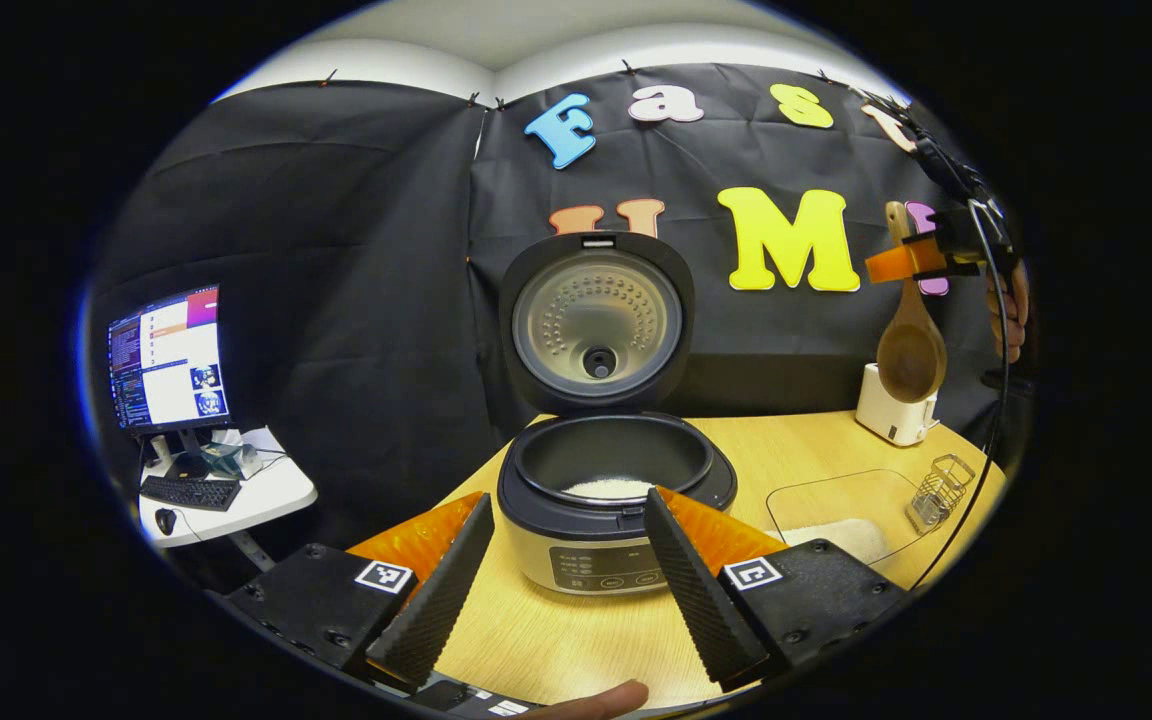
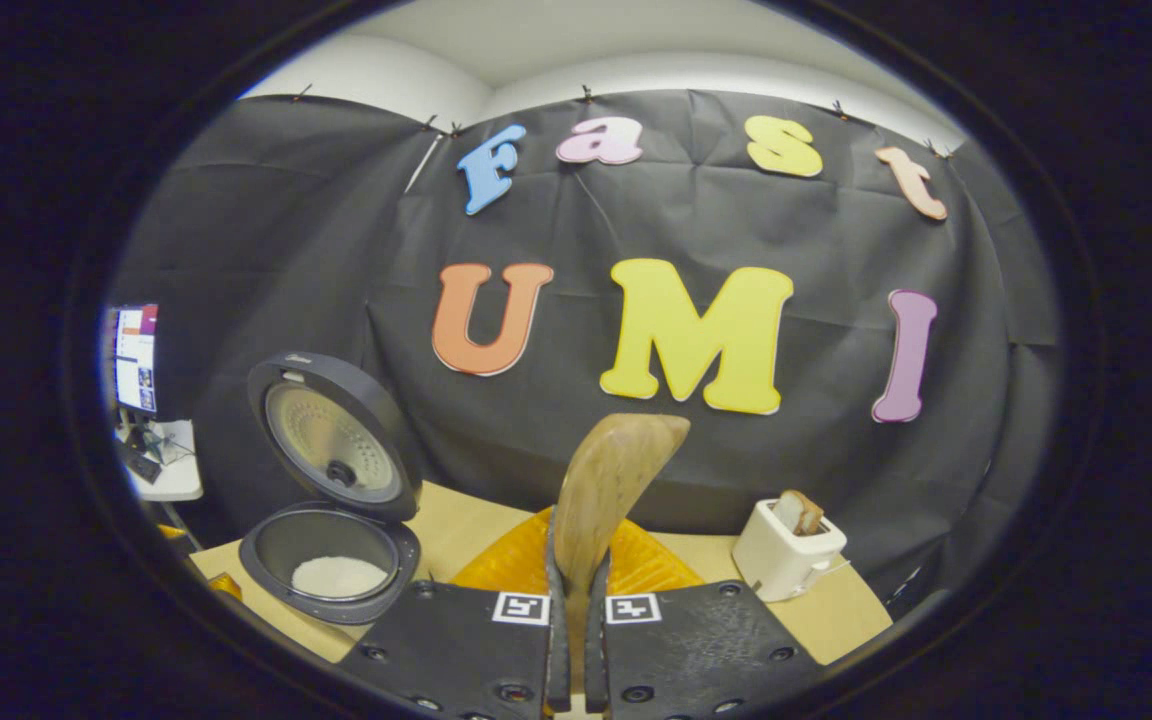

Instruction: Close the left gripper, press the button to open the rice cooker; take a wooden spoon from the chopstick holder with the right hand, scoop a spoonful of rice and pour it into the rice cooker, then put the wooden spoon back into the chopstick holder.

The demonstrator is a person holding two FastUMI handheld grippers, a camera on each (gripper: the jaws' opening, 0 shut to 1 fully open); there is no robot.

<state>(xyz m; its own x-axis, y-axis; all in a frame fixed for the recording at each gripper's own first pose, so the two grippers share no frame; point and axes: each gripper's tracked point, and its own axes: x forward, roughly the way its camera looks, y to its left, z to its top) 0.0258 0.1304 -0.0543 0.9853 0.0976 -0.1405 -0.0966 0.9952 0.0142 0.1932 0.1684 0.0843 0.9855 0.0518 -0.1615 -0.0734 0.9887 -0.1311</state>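
In the right gripper view I could not see the handle of the wooden spoon (image 2: 608, 490), because it went down between my fingers and was hidden there; only its bowl rose above the jaws, turned edge-on. In the left gripper view the holding hand (image 1: 1011, 310) at the far right was cut by the edge, and the small wire chopstick holder (image 1: 939, 488) was hard to make out.

My right gripper (image 2: 574, 610) was pressed together on the spoon, both fingers against the handle with almost no gap. From the left gripper view I saw this same gripper (image 1: 926, 255) high up and far to the right of my left jaws, the spoon (image 1: 910, 345) hanging below it with its bowl down.

My left gripper (image 1: 561, 575) stood wide apart and held nothing. Just ahead between its fingers was the rice cooker (image 1: 616, 500), the lid (image 1: 596, 320) standing upright and open, white rice (image 1: 611, 488) lying in the dark inner pot. A clear tray (image 1: 836, 505) with rice lay to the right of the jaws on the wooden table (image 1: 556, 640).
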